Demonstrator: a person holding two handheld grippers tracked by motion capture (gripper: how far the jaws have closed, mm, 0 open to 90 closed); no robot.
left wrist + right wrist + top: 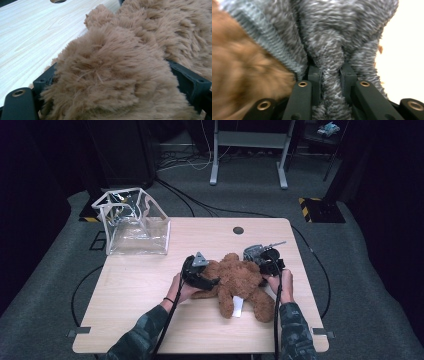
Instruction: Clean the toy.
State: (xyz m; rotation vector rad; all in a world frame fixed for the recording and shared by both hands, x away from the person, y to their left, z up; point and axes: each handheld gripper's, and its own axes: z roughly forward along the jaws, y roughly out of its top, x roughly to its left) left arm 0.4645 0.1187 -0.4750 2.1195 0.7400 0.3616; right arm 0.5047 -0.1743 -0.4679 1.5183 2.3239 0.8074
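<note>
A pale wooden table stands on grey carpet; behind, perhaps a desk frame in the dark.

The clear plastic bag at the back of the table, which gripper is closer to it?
Left. The left gripper, clamped wide on the brown teddy bear, sits down and right of the clear bag. The right gripper, pinching grey knit fabric, is beyond the bear, farther right.

High view: dim room, dark corners; table lit evenly from above, soft shadows, slight glare on clear bag. Left gripper view: bright, fur sharp, bottom edge soft. Right gripper view: motion blur on brown fur; right background overexposed white.
</note>
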